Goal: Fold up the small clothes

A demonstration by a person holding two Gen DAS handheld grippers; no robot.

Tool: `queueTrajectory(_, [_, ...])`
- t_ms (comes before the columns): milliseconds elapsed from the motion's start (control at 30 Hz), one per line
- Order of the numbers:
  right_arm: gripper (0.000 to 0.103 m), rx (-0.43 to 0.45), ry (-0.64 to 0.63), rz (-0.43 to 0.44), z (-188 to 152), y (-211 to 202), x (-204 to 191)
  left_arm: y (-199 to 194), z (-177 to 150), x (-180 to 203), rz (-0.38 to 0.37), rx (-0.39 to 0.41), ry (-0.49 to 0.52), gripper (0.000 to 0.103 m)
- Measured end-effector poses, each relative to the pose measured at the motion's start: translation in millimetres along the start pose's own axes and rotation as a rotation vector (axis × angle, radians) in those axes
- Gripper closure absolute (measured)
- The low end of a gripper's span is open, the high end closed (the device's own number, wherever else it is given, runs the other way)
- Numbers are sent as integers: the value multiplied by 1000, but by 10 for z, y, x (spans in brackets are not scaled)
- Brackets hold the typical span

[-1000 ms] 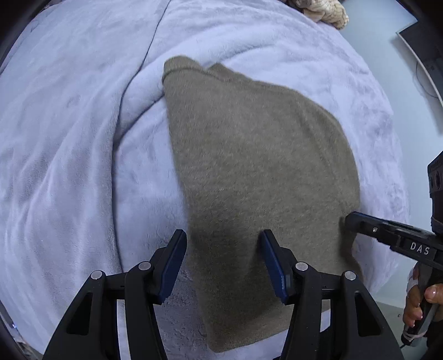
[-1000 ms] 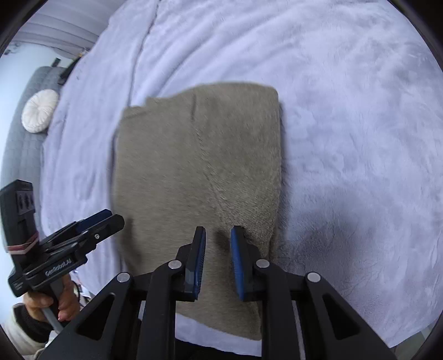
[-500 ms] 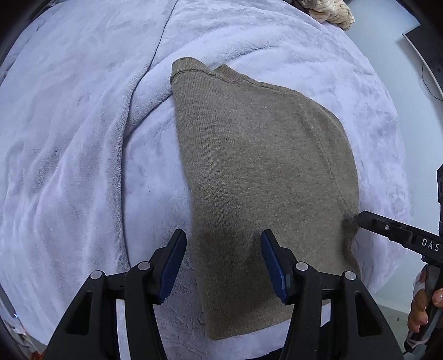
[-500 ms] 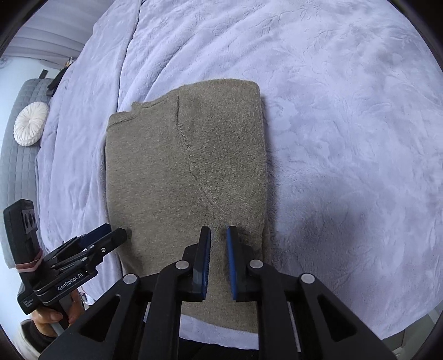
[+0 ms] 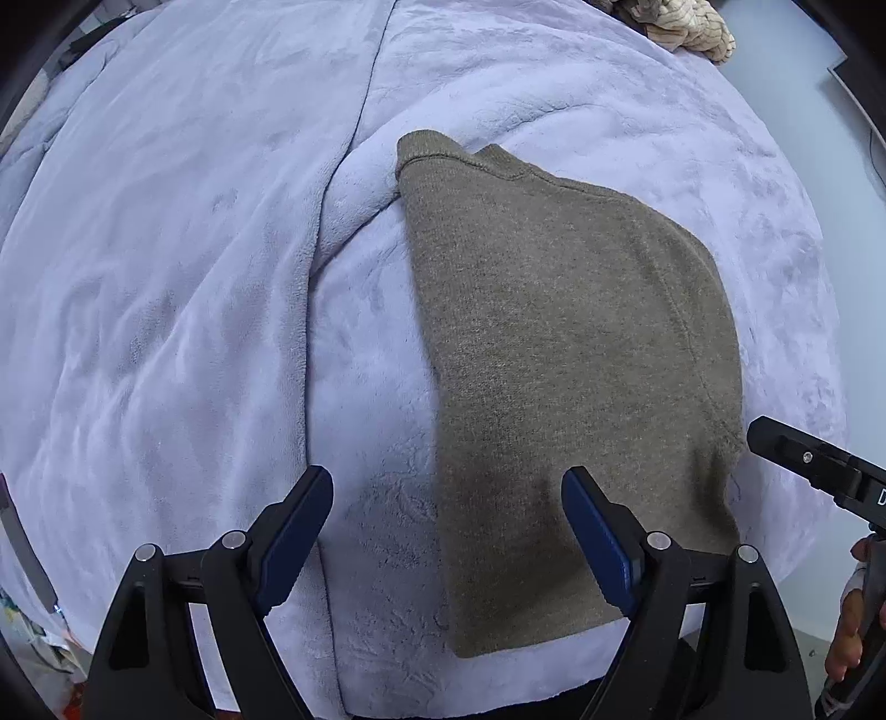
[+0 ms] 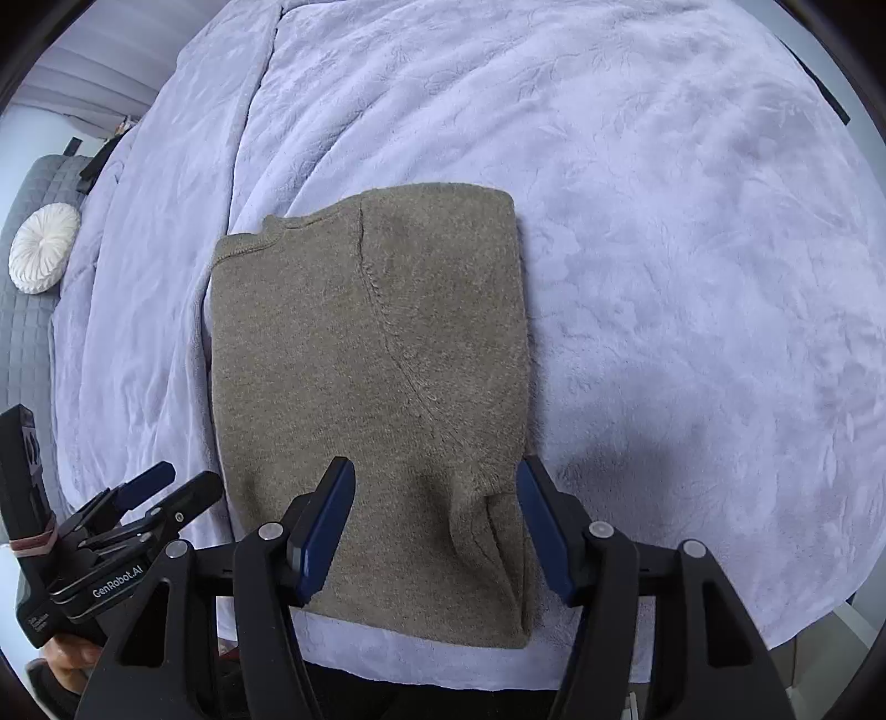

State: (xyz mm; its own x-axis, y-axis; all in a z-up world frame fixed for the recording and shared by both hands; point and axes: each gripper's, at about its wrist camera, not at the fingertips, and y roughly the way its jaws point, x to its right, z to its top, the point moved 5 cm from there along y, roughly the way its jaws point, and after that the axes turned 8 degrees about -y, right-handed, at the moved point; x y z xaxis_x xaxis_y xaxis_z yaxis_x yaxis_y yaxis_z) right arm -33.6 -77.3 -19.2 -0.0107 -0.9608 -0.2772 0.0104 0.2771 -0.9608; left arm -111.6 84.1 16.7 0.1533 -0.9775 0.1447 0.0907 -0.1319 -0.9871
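A brown knit sweater (image 5: 559, 354) lies folded into a long rectangle on the lavender blanket (image 5: 166, 310); it also shows in the right wrist view (image 6: 365, 387), neck edge at the far left. My left gripper (image 5: 447, 498) is open and empty, hovering above the sweater's near left edge. My right gripper (image 6: 434, 495) is open and empty above the sweater's near right corner. Each gripper shows at the edge of the other's view: the right one (image 5: 803, 459), the left one (image 6: 149, 493).
The blanket (image 6: 664, 249) covers a bed whose near edge runs just below the sweater. A white round cushion (image 6: 44, 255) sits on a grey couch at far left. A beige knit item (image 5: 686, 27) lies at the bed's far right.
My right gripper has opened; it was nearly shut above the sweater. Both grippers have drawn back a little from the sweater, which lies flat.
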Motion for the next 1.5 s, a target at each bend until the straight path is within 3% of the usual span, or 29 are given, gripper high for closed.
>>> queueTrajectory(67, [35, -1, -3, -19, 6, 1, -14, 6, -3, -21, 8, 1, -8, 18])
queueTrajectory(133, [24, 5, -9, -43, 14, -10, -28, -10, -4, -34, 18, 13, -6, 17])
queueTrajectory(167, [23, 10, -12, -54, 19, -18, -30, -21, -2, -39, 23, 19, -3, 14])
queueTrajectory(200, [23, 14, -16, -69, 26, -24, -36, -31, 1, -45, 29, 24, -1, 0])
queueTrajectory(300, [22, 21, -24, -102, 45, -39, -46, -73, 9, -52, 47, 49, 5, 0])
queueTrajectory(400, [1, 28, -32, -128, 59, -47, -57, -81, 10, -42, 50, 53, 4, 0])
queueTrajectory(633, [0, 43, -45, -167, 71, -77, -101, -133, 22, -77, 109, 73, 7, 0])
queueTrajectory(1033, [0, 69, -86, -245, 99, -196, -176, -248, 69, -98, 107, 85, -11, 0])
queueTrajectory(1500, [0, 79, -109, -267, 97, -242, -228, -287, 53, -78, 107, 84, -10, 0])
